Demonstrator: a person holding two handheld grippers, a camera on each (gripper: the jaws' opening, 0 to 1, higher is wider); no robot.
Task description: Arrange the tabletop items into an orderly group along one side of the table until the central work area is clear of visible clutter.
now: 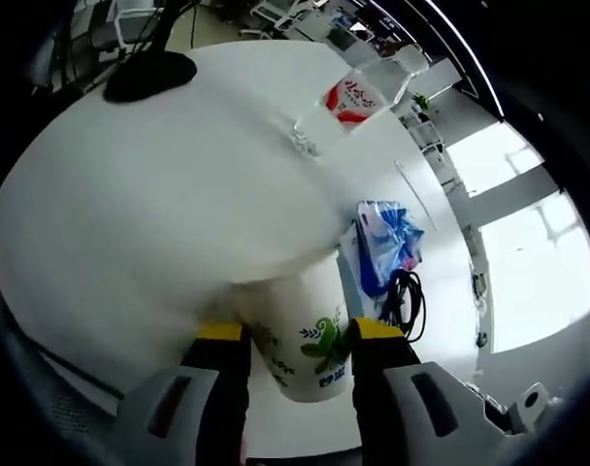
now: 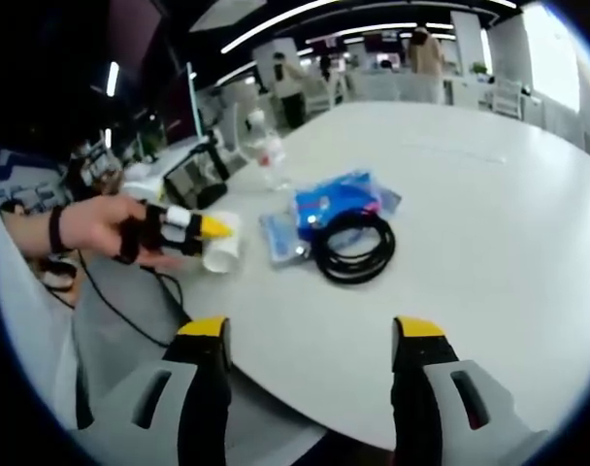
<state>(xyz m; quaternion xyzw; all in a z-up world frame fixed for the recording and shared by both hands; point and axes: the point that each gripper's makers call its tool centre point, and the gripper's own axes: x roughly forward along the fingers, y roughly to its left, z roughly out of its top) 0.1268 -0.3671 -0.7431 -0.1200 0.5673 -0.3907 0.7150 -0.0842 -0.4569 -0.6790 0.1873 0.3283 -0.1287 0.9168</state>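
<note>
left gripper (image 1: 287,335) clamps the paper cup (image 1: 305,335), base hidden; right gripper (image 2: 312,335) gapes above the table (image 2: 489,223).

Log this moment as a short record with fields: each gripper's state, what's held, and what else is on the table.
left gripper: shut on paper cup, cup tilted on its side
right gripper: open, holding nothing, above the table edge
table: white
coiled black cable: beside the blue packet, touching it
clear bottle: upright, behind the packet
red and white bag: far side of the table
black flat object: far table edge
</note>
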